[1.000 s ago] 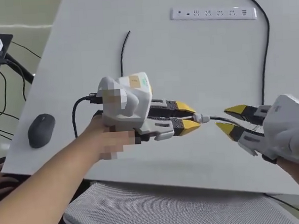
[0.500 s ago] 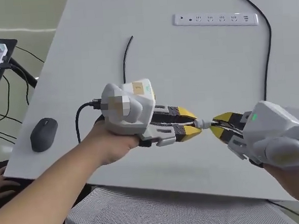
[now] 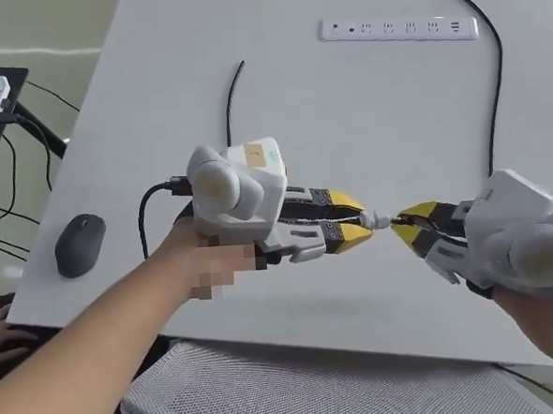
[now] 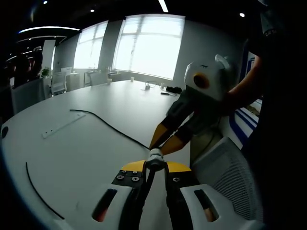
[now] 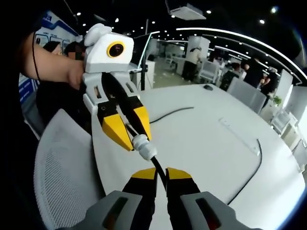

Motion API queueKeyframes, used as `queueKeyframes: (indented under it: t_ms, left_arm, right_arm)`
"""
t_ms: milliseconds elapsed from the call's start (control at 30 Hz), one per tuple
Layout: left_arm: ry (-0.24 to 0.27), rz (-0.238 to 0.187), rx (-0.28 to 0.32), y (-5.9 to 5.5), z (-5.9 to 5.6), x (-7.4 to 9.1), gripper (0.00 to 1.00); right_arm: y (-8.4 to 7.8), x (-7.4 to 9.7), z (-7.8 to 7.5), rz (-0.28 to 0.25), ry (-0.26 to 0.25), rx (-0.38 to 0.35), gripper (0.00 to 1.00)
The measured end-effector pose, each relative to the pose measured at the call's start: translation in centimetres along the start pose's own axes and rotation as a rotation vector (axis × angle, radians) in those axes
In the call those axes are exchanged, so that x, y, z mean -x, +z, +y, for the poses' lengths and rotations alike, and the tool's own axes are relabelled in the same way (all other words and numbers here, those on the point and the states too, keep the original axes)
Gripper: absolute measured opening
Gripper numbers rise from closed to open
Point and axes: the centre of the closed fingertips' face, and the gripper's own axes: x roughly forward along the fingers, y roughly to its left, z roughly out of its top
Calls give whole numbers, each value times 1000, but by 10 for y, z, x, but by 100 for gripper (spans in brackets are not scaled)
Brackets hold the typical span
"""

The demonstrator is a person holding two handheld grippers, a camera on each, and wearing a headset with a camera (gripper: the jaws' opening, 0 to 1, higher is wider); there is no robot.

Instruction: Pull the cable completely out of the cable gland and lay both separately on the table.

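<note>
Well nearer than the long white plastic power strip, held above the smooth white table: small pale ribbed plastic cable gland and thin black rubbery cable, not yet apart.
Yellow-tipped left gripper is clamped on the gland; right gripper pinches the cable just beside it. Gland looks light, hard, prob. slick (ribs help). Cable looks limp, so grip close & pull straight.

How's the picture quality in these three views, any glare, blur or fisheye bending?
Head view: even light, sharp, soft shadows on the table. Left gripper view: windows blown out, table edge bowed. Right gripper view: strong bending, ceiling lights glare, cable gland sharp.
</note>
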Motion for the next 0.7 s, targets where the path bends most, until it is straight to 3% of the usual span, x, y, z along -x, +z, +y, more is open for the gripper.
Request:
queueKeyframes:
  t_ms: [367,700]
  left_arm:
    - [10,-3,-6,1,2,-1,15]
    - [21,-17,-10,4,3,-1,15]
  right_arm:
    - [-19,0,-12,-1,-17,-140,0]
    - [-46,1,-30,7,-74,-290,0]
